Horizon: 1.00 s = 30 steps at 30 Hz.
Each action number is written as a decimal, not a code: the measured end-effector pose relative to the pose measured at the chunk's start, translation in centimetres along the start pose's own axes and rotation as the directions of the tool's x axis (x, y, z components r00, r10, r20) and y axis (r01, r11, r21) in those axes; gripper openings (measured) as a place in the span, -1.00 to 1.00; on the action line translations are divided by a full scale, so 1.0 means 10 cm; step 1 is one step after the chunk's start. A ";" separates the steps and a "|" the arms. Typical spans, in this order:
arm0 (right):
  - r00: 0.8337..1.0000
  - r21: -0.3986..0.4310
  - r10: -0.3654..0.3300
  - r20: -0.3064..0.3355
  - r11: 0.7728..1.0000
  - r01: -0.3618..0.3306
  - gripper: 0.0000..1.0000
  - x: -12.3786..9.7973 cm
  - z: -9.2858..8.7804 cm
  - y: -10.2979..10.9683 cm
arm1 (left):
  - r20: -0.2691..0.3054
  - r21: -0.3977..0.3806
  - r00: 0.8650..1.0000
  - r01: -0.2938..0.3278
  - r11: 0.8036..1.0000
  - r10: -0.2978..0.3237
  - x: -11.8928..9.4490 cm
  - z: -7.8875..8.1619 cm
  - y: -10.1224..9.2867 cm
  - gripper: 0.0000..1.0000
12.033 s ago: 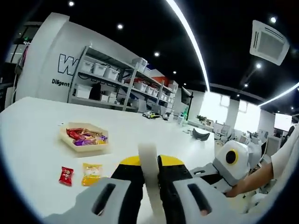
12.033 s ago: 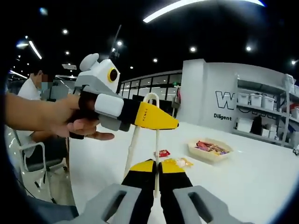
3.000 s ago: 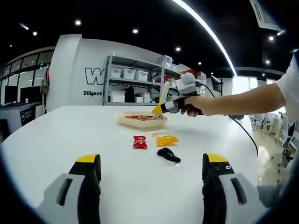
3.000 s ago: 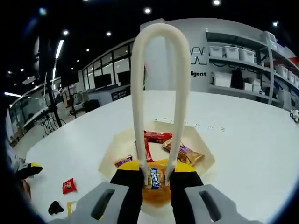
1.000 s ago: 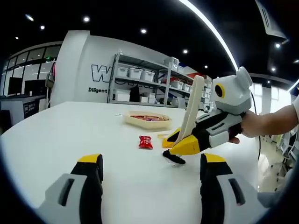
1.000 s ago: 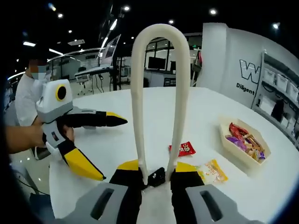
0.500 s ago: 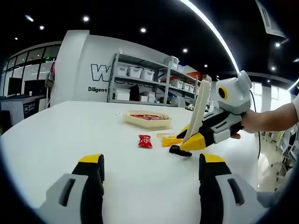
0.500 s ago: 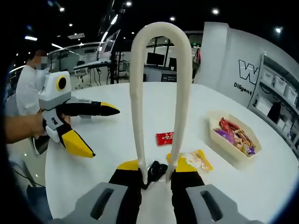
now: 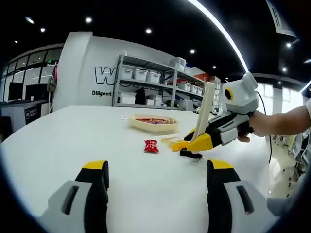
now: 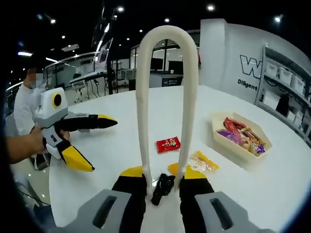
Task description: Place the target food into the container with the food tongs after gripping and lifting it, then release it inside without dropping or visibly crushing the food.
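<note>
On the round white table [image 9: 63,141], the right gripper [image 10: 164,175] clamps cream food tongs [image 10: 166,97], whose tips straddle a small black wrapped snack [image 10: 162,188] lying on the tabletop; whether they squeeze it I cannot tell. Just beyond lie a yellow packet [image 10: 203,162] and a red packet [image 10: 168,144]. The hexagonal tray [image 10: 228,143], full of wrapped sweets, sits further toward the table's far edge. The left gripper [image 9: 155,194] hovers nearer the table's near edge, its jaws spread wide and holding nothing.
</note>
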State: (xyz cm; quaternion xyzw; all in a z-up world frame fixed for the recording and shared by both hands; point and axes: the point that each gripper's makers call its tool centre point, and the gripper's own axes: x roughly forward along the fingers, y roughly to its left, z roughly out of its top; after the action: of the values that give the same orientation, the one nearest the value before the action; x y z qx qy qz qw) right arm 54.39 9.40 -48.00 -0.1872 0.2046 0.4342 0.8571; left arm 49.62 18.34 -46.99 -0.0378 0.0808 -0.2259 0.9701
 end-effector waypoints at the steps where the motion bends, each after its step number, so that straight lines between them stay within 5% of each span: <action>1: 1.000 -0.016 -0.008 -0.001 1.000 0.008 -0.58 0.00 -0.01 0.00 | -0.003 0.002 1.000 0.000 1.000 0.000 0.00 0.00 0.00 0.62; 13: 1.000 0.080 0.025 -0.015 0.996 -0.024 -0.75 0.05 -0.08 0.09 | -0.015 0.026 1.000 0.009 1.000 -0.009 -0.01 -0.03 -0.03 0.59; 19: 0.998 0.152 0.029 0.060 0.988 -0.038 -0.73 -0.13 0.13 0.01 | 0.004 0.017 1.000 0.009 1.000 -0.009 -0.03 0.01 -0.04 0.60; 30: 0.988 0.253 -0.056 0.142 0.967 0.019 -0.73 -0.43 0.57 -0.67 | -0.010 0.045 1.000 0.006 0.999 -0.006 -0.02 -0.02 -0.04 0.60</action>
State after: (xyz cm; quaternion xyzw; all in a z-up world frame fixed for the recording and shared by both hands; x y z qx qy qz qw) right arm 58.64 5.60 -40.01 -0.0485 0.1898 0.4012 0.8948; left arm 49.21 18.03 -47.14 -0.0149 0.0801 -0.2306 0.9696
